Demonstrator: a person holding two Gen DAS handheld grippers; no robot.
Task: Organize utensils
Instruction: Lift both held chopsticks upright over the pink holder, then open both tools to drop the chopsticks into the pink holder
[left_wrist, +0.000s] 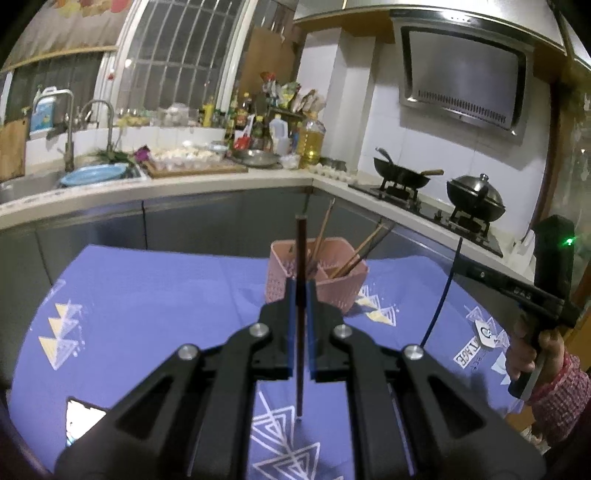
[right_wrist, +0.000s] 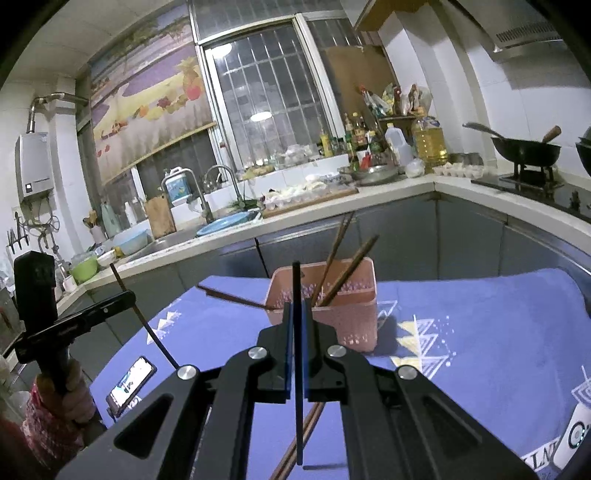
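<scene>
The left gripper (left_wrist: 301, 295) pinches a thin dark-brown wooden chopstick (left_wrist: 301, 254) mid-shaft, upright, just before the pink perforated plastic basket (left_wrist: 343, 291). The right gripper (right_wrist: 296, 321) clamps a slim dark-blue chopstick (right_wrist: 296, 280) likewise. Both look light, stiff and slippery; a mid-shaft grip likely limits swivelling.

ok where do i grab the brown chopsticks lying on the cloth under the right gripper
Grip them around mid-shaft, coming straight down from above with the jaws across their length. The brown chopsticks lie flat and slanted on the cloth, so only their thin sides offer a hold. The right gripper is shut on a dark chopstick, so it probably has to drop that first.
</scene>
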